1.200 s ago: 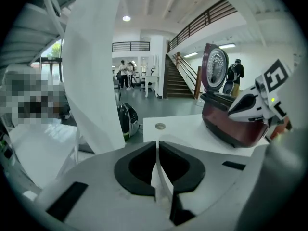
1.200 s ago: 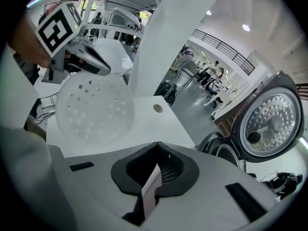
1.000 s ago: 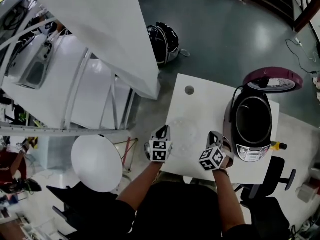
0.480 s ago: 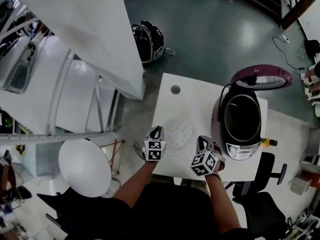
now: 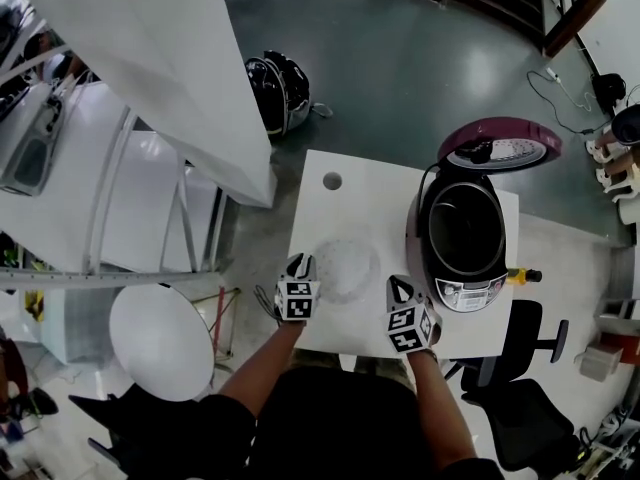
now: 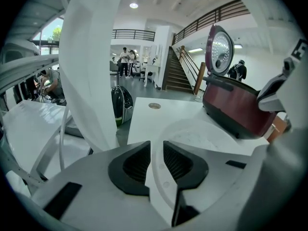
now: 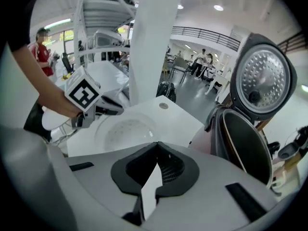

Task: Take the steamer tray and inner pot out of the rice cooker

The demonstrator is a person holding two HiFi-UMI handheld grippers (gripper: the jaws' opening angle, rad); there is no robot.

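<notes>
A translucent white steamer tray [image 5: 345, 263] lies on the white table [image 5: 380, 183], left of the rice cooker [image 5: 478, 290]. The cooker's maroon lid [image 5: 497, 148] stands up, and the dark inner pot [image 5: 465, 230] sits inside. My left gripper [image 5: 299, 266] is at the tray's near left rim. In the left gripper view its jaws [image 6: 156, 148] have just been opening; the tray [image 6: 202, 129] rim passes through the gap and the pads are not pressing on it. My right gripper [image 5: 400, 288] hovers between tray and cooker, shut on nothing [image 7: 157, 146]. The right gripper view shows the pot [image 7: 245, 146] and tray [image 7: 126, 131].
A round hole [image 5: 332, 181] pierces the table's far left corner. A big white slanted panel [image 5: 170, 58] and white frames fill the left. A black bag [image 5: 275, 88] lies on the floor beyond. An office chair [image 5: 520, 368] stands at the near right, and a round white top [image 5: 160, 338] at the near left.
The left gripper has sunk to the table at the tray's rim and its jaws have parted. The right gripper has rolled and shifted a little beside the cooker, still shut.
</notes>
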